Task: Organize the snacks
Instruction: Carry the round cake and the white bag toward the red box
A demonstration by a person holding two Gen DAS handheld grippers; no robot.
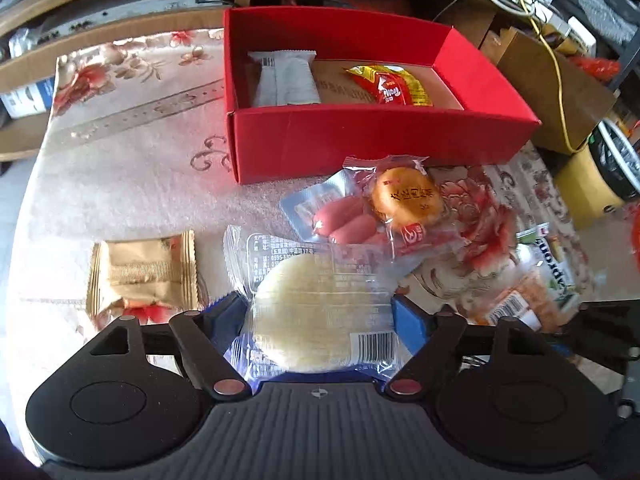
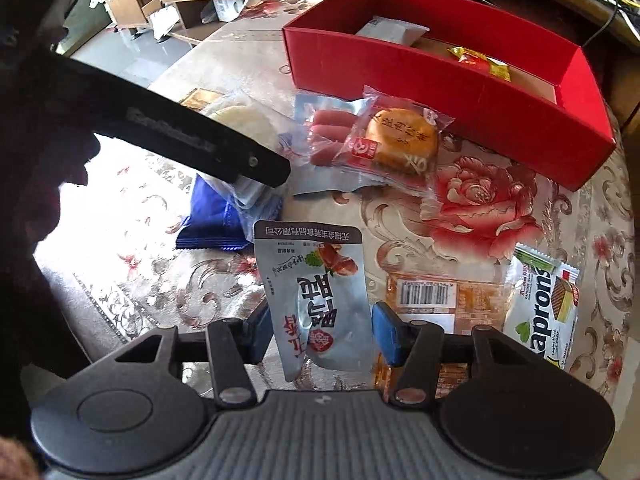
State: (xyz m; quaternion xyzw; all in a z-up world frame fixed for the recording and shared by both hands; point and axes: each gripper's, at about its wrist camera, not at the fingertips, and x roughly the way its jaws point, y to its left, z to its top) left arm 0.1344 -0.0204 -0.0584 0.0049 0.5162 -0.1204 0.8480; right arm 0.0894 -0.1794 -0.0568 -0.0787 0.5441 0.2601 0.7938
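**A:** Start big: the red box [image 1: 384, 148] sits open at the far edge of the table [image 1: 132, 184], its long axis running across the left wrist view. Inside lie a white wrapped bar [image 1: 286, 80] toward its left end and a red-and-yellow sachet [image 1: 390, 84] toward its right.

**B:** And the left gripper [image 1: 322, 320]?

**A:** Its blue pads [image 1: 408, 322] stand on either side of a clear-wrapped pale round cake [image 1: 316, 312]. They look pressed onto the wrapper, so I'd judge it held. The box lies straight ahead of those fingers, beyond a sausage pack [image 1: 340, 220] and a golden pastry [image 1: 406, 200] that overlaps it.

**B:** So the carry goes forward, over that pair?

**A:** That's my read: forward and up over the near wall. Both grippers are near the box, and I wouldn't call one nearer.

**B:** Right side now.

**A:** The right gripper [image 2: 320, 336] has a silver pouch [image 2: 316, 300] between its fingers, long axis pointing away toward the box. The left pad sits at the pouch's edge, while the right pad shows a sliver of gap, so whether it's truly clamped I cannot tell.

**B:** Anything else?

**A:** A green-and-white wafer pack [image 2: 540, 304] and an orange packet [image 2: 440, 300] near the right edge, a gold packet [image 1: 144, 276] toward the left.

**B:** What's hidden?

**A:** The left gripper's black body crosses the right wrist view and covers part of the cake. A blue packet [image 2: 216, 220] lies partly beneath it. The box's near wall hides part of its floor.
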